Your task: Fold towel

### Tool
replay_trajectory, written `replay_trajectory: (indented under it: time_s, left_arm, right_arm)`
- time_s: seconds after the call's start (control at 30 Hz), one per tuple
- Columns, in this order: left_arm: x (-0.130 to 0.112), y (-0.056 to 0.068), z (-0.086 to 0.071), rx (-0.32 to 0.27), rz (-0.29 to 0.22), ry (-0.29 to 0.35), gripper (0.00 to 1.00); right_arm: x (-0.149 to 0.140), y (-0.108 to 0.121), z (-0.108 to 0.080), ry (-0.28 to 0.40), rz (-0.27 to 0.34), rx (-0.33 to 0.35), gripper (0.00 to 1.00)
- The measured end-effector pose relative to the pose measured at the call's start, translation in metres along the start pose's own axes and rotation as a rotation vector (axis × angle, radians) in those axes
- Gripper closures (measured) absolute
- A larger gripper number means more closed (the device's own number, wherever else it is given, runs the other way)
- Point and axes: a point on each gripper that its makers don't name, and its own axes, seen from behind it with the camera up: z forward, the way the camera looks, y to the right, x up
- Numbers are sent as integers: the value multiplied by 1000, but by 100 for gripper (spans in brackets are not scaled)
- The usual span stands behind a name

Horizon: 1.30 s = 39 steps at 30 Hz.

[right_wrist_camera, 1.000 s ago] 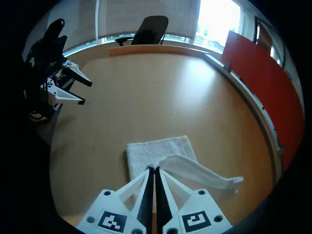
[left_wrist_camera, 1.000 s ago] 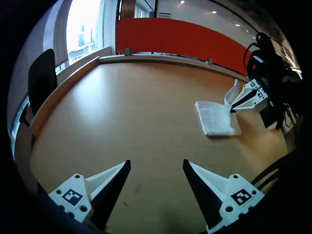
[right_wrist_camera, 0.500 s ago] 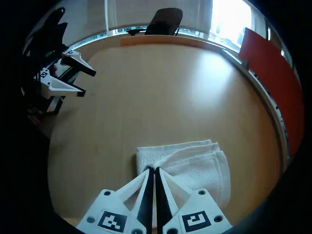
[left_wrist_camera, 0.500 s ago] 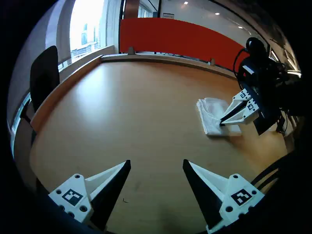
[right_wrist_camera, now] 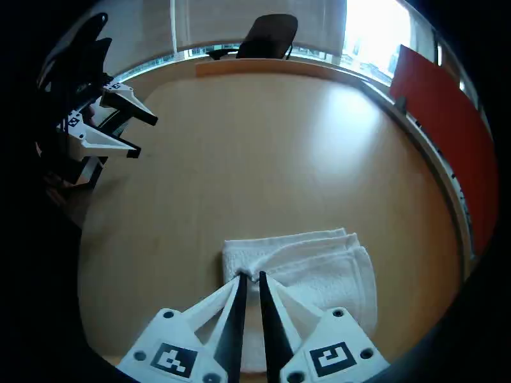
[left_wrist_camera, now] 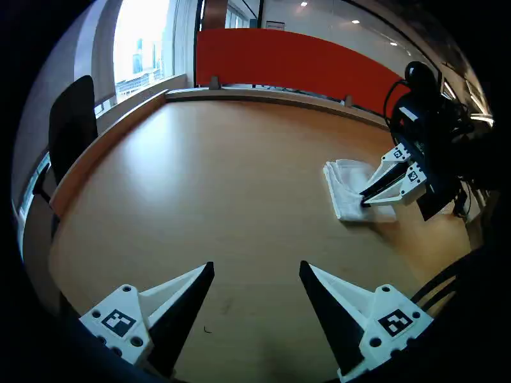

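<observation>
My right claw (right_wrist_camera: 250, 276), slightly parted, at the folded towel (right_wrist_camera: 319, 265): soft, limp; I'd pinch a corner.

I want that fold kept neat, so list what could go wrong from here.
1. The right gripper sits with its jaws only slightly apart at the corner of the folded white towel. Lifting away might snag the top layer and open the fold.
2. The left gripper hovers open over the wooden table, far from the towel, so nothing pins the towel if it drags.
</observation>
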Motion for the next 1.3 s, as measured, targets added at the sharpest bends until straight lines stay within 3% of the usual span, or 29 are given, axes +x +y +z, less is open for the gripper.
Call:
replay_trajectory:
  time_s: [0.2,0.37,0.77,1.3]
  left_arm:
    - [1,0,0,0,2,1,1]
    - [2,1,0,0,1,1,1]
    - [5,2,2,-5,8,5,1]
    - [9,2,1,-9,21,6,1]
  right_arm:
    - [-1,-1,-4,5,15,7,42]
    - [0,2,-8,19,22,-11,16]
    - [-8,4,-18,35,63,-58,15]
    - [-47,5,-38,14,163,-139,15]
